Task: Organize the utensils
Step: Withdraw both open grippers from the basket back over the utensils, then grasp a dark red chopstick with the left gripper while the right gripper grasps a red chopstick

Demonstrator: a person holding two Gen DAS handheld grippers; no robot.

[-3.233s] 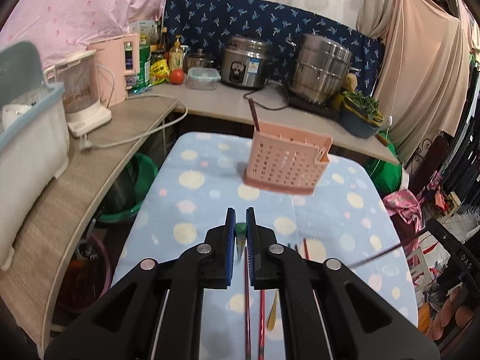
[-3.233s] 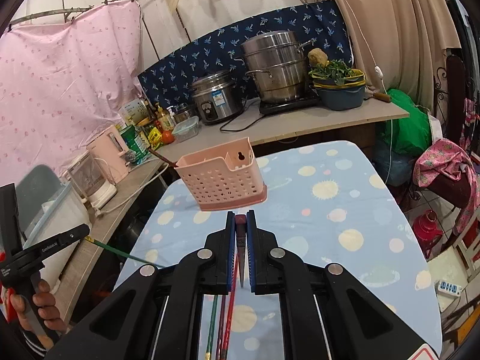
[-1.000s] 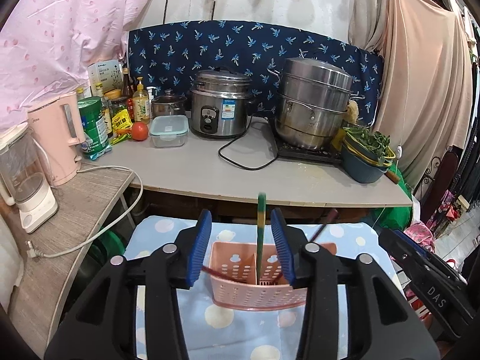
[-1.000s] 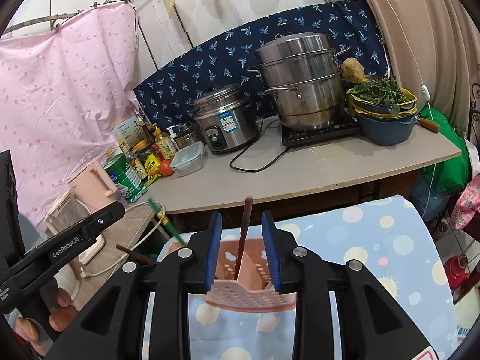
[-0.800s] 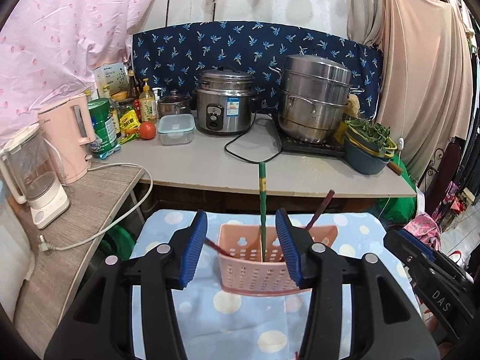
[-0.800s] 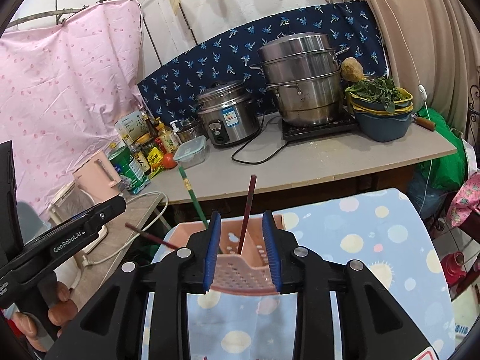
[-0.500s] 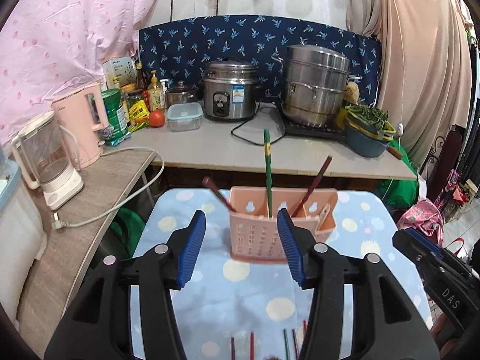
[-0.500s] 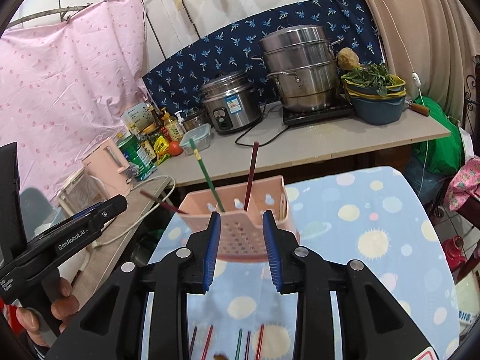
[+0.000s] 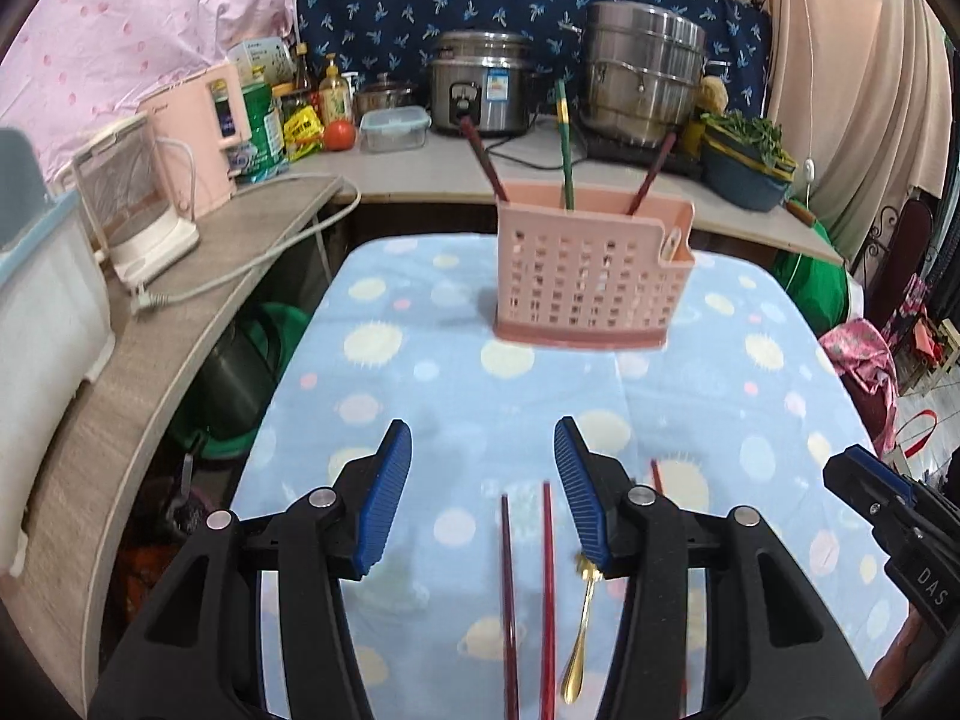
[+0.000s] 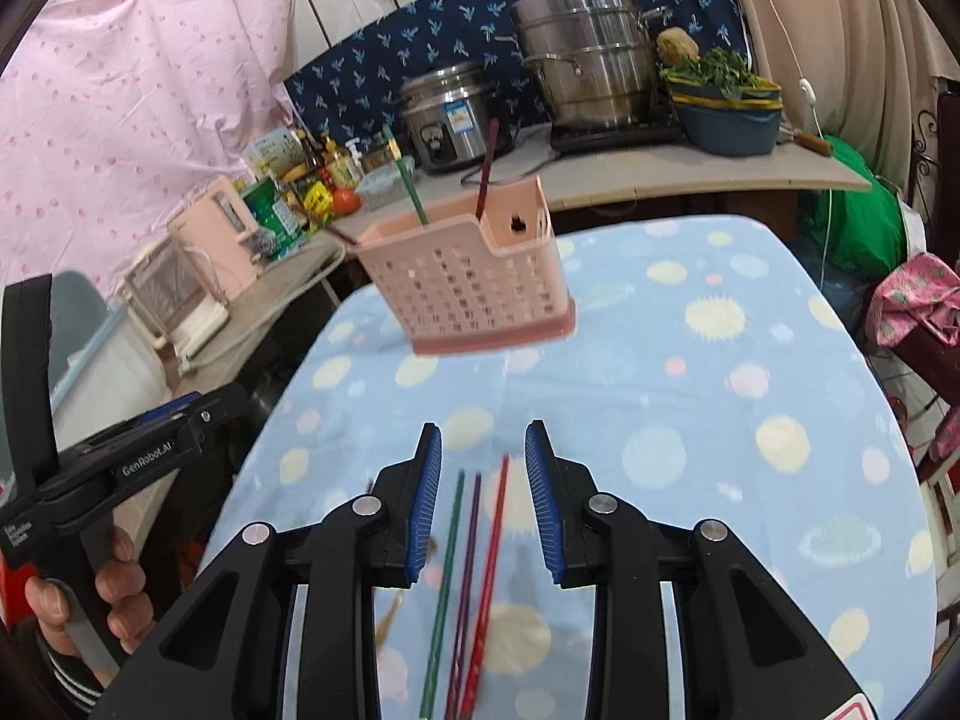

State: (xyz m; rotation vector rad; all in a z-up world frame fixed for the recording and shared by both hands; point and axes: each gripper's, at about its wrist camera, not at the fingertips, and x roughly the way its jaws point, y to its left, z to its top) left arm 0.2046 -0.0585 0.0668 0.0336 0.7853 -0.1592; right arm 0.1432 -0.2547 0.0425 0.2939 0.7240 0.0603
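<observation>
A pink perforated utensil holder [image 9: 591, 276] stands at the far end of the blue spotted table [image 9: 420, 396]; it also shows in the right wrist view [image 10: 474, 276]. In it stand a green chopstick [image 9: 564, 144] and two dark red ones. My left gripper [image 9: 483, 498] is open and empty above two red chopsticks [image 9: 528, 588] and a gold spoon [image 9: 581, 618] lying near the front. My right gripper [image 10: 483, 498] is open and empty above a green chopstick [image 10: 444, 588], a purple one and a red one [image 10: 489, 576].
A counter [image 9: 420, 162] behind the table holds a rice cooker [image 9: 480, 96], a steel steamer pot [image 9: 645, 72], a pink kettle [image 9: 198, 132] and bottles. A wooden shelf [image 9: 150, 348] with a blender runs along the left. The left gripper's body [image 10: 120, 456] shows at the right wrist view's left.
Both grippers have let go of their chopsticks into the holder, opened, and pulled back and down toward the front of the table, over the loose utensils.
</observation>
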